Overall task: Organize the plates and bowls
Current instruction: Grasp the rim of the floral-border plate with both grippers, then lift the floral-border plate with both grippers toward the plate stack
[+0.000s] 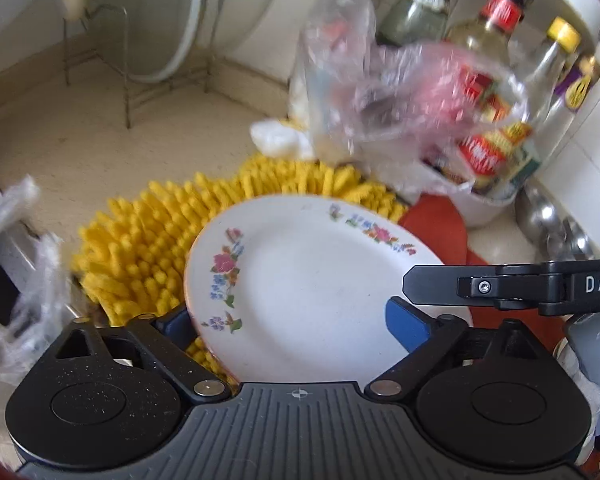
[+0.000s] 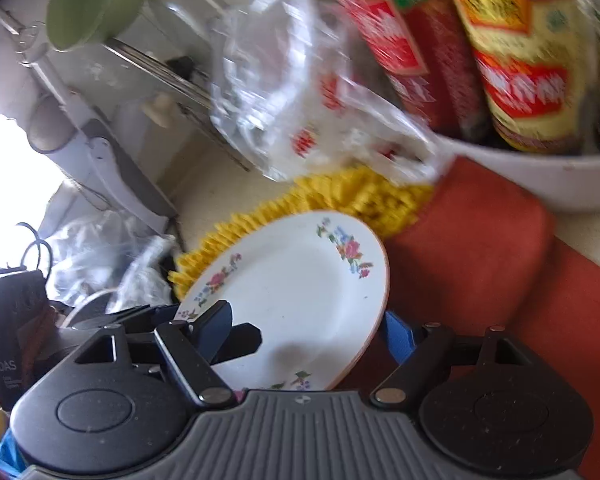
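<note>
A white plate with flower prints is held tilted above a yellow chenille mat. My left gripper has its blue pads on either side of the plate's near rim and is shut on it. My right gripper also grips the same plate across its near rim. The right gripper's black finger reaches in from the right in the left wrist view. The left gripper's finger lies over the plate's left part in the right wrist view.
A wire dish rack with a glass lid stands at the back left. A white basin of sauce bottles sits at the right, with crumpled plastic bags in front. A red cloth lies beside the mat. Metal spoons lie far right.
</note>
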`<state>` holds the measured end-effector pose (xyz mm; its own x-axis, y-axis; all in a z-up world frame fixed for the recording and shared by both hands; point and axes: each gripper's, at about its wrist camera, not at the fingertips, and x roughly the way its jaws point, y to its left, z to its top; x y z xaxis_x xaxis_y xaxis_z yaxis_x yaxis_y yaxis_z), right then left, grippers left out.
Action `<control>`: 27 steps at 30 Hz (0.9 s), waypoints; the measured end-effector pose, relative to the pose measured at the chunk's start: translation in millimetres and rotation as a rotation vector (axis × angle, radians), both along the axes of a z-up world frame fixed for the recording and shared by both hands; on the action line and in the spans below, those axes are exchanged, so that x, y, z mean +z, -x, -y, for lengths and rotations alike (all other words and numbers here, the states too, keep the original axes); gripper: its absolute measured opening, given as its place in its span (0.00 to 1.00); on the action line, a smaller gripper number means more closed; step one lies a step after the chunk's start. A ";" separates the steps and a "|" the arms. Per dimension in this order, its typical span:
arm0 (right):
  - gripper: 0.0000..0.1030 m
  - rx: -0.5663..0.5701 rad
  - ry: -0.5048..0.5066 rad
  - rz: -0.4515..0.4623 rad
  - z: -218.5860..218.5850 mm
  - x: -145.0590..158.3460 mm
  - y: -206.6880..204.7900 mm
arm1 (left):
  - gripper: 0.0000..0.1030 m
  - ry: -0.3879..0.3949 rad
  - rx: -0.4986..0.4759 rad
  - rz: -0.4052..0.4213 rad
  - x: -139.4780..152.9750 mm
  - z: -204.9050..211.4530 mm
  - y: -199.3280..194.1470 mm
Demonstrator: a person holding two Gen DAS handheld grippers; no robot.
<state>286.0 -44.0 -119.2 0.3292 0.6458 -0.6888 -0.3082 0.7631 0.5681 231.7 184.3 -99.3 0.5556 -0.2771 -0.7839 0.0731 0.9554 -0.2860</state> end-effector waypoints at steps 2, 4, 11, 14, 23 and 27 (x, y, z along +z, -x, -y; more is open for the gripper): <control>0.72 -0.014 -0.033 0.003 5.4 -5.2 -0.6 | 0.89 -0.001 0.010 -0.030 -9.2 -2.0 -4.2; 0.70 -0.034 -0.041 -0.004 6.5 -3.7 -1.8 | 0.89 0.004 0.017 -0.017 -10.9 -6.6 -8.0; 0.42 -0.083 -0.002 -0.008 13.0 -8.1 6.1 | 0.87 -0.086 -0.007 0.015 -11.0 5.9 -11.9; 0.42 -0.094 -0.008 -0.008 13.8 -7.7 7.2 | 0.88 -0.162 -0.023 0.031 -9.4 15.8 -7.5; 0.42 -0.098 0.005 0.018 21.6 -2.7 29.8 | 0.88 -0.180 -0.009 0.094 8.8 22.2 4.9; 0.42 -0.118 -0.001 0.034 29.6 2.4 38.8 | 0.89 -0.196 -0.026 0.122 16.2 32.9 9.7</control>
